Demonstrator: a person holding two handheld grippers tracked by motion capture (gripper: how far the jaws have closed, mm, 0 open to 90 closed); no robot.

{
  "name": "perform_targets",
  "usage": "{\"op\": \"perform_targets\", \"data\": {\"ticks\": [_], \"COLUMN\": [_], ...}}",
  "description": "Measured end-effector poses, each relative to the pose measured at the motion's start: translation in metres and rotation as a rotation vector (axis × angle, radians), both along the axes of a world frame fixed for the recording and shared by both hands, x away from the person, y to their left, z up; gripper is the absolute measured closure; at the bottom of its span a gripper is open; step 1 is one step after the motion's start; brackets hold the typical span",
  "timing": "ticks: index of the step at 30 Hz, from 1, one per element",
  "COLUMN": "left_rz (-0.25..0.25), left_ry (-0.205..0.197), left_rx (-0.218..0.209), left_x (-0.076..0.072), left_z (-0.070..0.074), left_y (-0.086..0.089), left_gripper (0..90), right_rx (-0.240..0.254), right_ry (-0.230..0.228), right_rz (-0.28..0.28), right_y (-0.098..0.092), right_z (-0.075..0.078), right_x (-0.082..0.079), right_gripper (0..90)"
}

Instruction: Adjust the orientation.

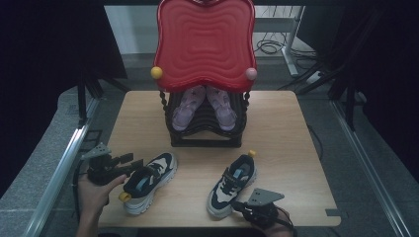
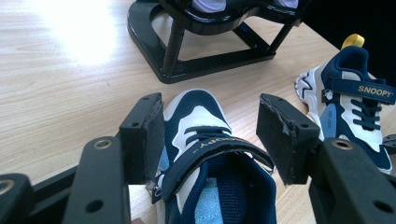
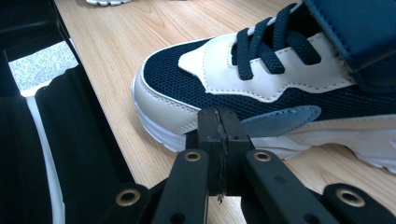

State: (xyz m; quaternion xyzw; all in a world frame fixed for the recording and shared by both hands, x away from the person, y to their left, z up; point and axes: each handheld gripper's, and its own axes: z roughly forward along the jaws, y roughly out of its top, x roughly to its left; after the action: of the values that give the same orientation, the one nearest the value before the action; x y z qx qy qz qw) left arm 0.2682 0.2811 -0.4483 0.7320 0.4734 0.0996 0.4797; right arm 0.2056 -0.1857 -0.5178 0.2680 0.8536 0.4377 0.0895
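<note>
The left gripper (image 2: 210, 135) holds its fingers apart, straddling the left shoe (image 2: 212, 172), whose heel is cut off. The right gripper (image 3: 218, 135) has its fingers pressed together, empty, against the right shoe (image 3: 280, 79) near the table (image 1: 276, 128) edge, its heel cropped.

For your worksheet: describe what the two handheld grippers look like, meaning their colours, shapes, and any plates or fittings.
Both grippers are black. The left gripper and right gripper each carry a grey three-cornered plate on top. In the gripper views, each has two black jaw arms with round metal-ringed holes and blocky black pads with worn, frayed edges. The forearms entering the high view show no sleeves.
</note>
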Motion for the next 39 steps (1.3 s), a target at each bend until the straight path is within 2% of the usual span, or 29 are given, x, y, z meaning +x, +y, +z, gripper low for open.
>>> {"op": "perform_targets", "data": {"ticks": [9,21,30,39], "left_rz": [-0.002,0.0,0.006,0.007], "left_ry": [0.007,0.012,0.009,0.006], "left_rx": [0.004,0.001,-0.002,-0.002], "left_x": [0.001,0.001,0.0,0.0], "left_z": [-0.001,-0.002,-0.001,0.0], "left_y": [-0.001,0.001,0.004,0.004], "left_gripper": [41.9,41.6,41.6,41.6], "right_rx": [0.0,-0.036,-0.054,-0.044], "right_ry": [-0.002,-0.035,-0.052,-0.053], "right_rz": [-0.004,0.023,0.013,0.007], "right_y": [0.011,0.046,0.06,0.067], "right_z": [0.0,0.001,0.002,0.001], "right_x": [0.002,0.012,0.017,0.019], "right_gripper": [89.5,89.5,89.5,89.5]}}
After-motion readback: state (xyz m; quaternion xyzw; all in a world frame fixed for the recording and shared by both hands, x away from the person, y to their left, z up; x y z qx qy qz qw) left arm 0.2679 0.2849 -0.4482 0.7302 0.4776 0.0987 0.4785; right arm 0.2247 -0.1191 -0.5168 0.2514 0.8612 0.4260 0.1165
